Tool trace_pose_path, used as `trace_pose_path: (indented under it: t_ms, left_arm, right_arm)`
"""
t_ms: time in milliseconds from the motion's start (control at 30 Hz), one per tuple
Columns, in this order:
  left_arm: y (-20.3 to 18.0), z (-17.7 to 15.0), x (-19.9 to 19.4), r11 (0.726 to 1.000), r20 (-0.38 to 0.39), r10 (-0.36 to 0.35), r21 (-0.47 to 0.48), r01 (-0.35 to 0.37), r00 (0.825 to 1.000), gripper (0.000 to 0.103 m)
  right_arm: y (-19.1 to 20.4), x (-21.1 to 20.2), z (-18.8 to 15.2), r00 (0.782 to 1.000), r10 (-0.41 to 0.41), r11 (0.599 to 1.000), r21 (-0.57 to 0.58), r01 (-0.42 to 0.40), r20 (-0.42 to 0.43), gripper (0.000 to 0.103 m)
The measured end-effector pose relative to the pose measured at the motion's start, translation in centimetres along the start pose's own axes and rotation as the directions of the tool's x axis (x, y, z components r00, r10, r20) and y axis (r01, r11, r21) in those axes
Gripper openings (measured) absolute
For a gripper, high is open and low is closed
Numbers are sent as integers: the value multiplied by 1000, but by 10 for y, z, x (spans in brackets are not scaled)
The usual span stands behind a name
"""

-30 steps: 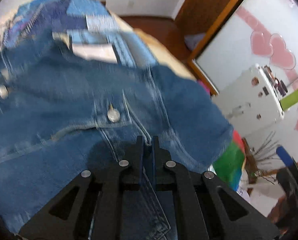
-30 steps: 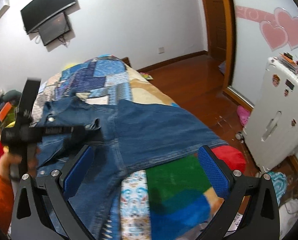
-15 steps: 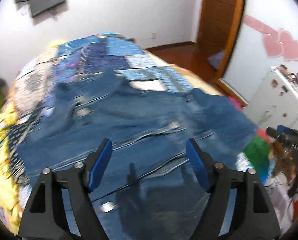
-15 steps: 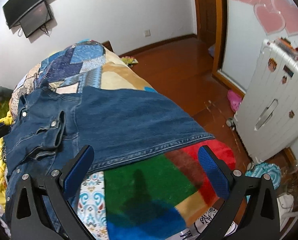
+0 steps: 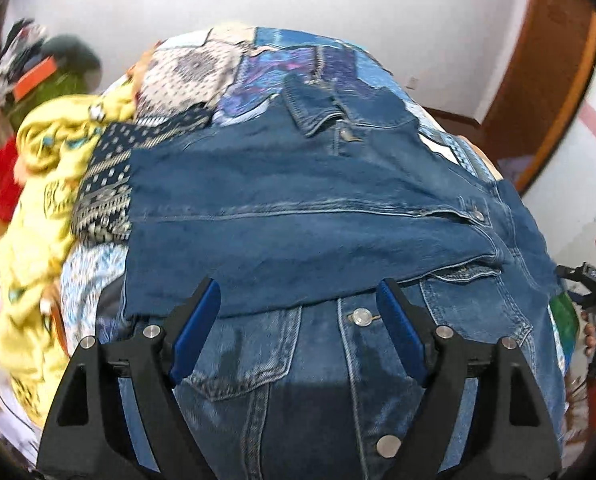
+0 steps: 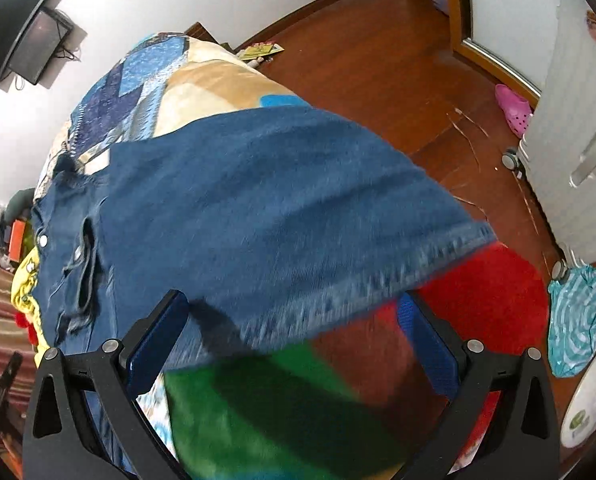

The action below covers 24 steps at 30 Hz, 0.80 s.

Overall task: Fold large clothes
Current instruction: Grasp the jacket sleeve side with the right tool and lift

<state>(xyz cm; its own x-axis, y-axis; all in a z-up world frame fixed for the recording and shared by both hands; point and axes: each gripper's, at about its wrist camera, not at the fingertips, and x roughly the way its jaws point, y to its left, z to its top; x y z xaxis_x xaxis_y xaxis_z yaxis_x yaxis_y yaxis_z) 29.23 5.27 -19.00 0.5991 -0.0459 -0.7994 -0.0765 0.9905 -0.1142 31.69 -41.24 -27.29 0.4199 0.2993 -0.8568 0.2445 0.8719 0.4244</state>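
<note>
Patchwork bedspread carries the job. Left gripper and right gripper both gape, clamping nothing. Blue denim jacket lies across the bed, one panel folded over. Risk: right-side hem overhangs and could slide floorward.

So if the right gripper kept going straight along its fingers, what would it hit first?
Probably the hem of the denim jacket, lying between the open right gripper fingers, over the green and red blanket; depth is unclear.
</note>
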Motion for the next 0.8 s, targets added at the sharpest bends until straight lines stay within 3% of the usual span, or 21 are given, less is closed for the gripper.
trace_pose_path:
  t_ms: [100,167,267,333,400,500,633,800]
  left_arm:
    - [4,-6,1,1000,-22,-5,-28,5,1000,80]
    - [6,-8,2,999,-38,7,-36,-8,999,80]
    - [7,-9,2,999,-42,13,-33,-14,999,80]
    - [7,-10,1,999,-39,21,-32,-23,999,80]
    - [7,-10,-2,999,-30,26,-32,-27,999,80]
    - [4,-12,-7,1000,-6,20,-17,-20,1000,80]
    - [2,-15,-12,1000,7,-3,5,3,1000,80]
    - [5,-14,-23,1000,38,-31,7,30,999,80]
  right_arm:
    - [-8,8,8,999,7,999,44,-9,43,103]
    - [-11,8,12,996,-13,997,82,6,85,96]
    - [-13,8,19,990,-58,990,132,41,125,72]
    - [-15,6,22,986,-94,984,161,71,138,37]
    - [-18,-2,24,983,-123,976,196,94,139,22]
    - [-10,-19,28,980,-104,980,186,71,172,17]
    - [23,-61,31,962,-63,995,89,40,265,11]
    - [88,-114,33,924,59,996,-78,-32,378,10]
